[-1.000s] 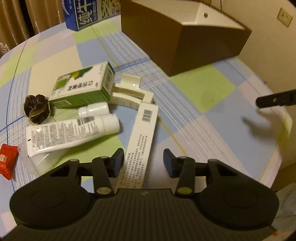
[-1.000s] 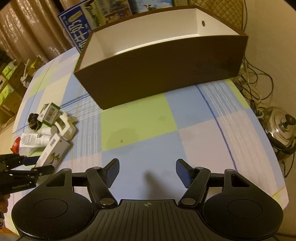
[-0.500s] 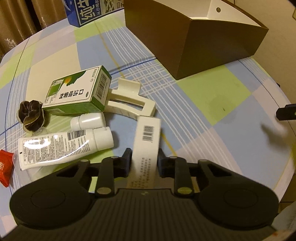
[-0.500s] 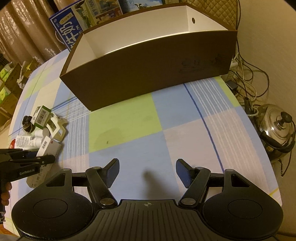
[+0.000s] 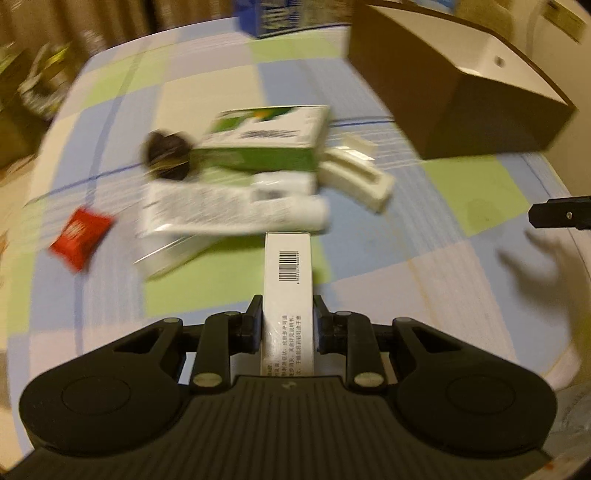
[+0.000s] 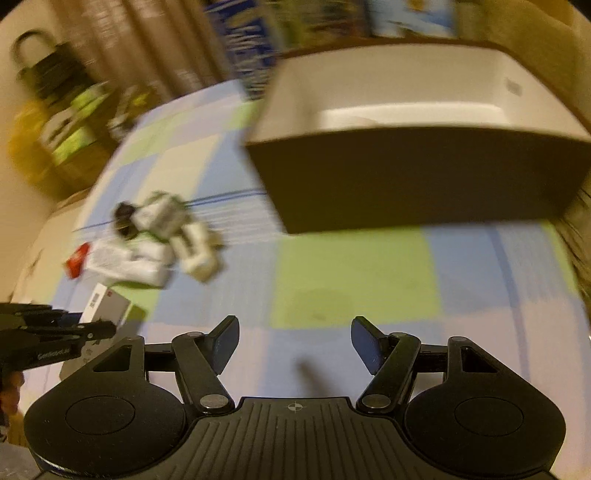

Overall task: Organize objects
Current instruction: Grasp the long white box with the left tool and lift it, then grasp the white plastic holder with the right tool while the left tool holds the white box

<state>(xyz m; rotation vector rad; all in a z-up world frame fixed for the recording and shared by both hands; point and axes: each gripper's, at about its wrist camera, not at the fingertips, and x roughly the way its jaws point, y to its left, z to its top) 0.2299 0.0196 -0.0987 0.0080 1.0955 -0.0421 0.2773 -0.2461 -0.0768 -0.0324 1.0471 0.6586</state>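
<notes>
My left gripper [image 5: 288,314] is shut on a long white barcode box [image 5: 289,280], which sticks out forward between the fingers and is lifted off the checked tablecloth. Beyond it lie a white tube [image 5: 229,210], a green and white box [image 5: 266,144], a cream plastic clip [image 5: 354,173], a dark round piece [image 5: 166,155] and a red packet [image 5: 79,238]. The brown bin [image 5: 454,92] with a white inside stands at the far right. My right gripper [image 6: 295,341] is open over bare cloth, facing the brown bin [image 6: 417,188]. The left gripper [image 6: 55,332] shows at that view's left edge.
A blue carton [image 5: 273,18] stands behind the bin at the table's far edge. Curtains and green boxes [image 6: 74,125] fill the left background. The round table's rim [image 5: 576,280] curves close on the right. Both views are blurred by motion.
My left gripper has lifted the white barcode box and swung it left, so the pile now sits straight ahead. My right gripper has turned left and stays open.
</notes>
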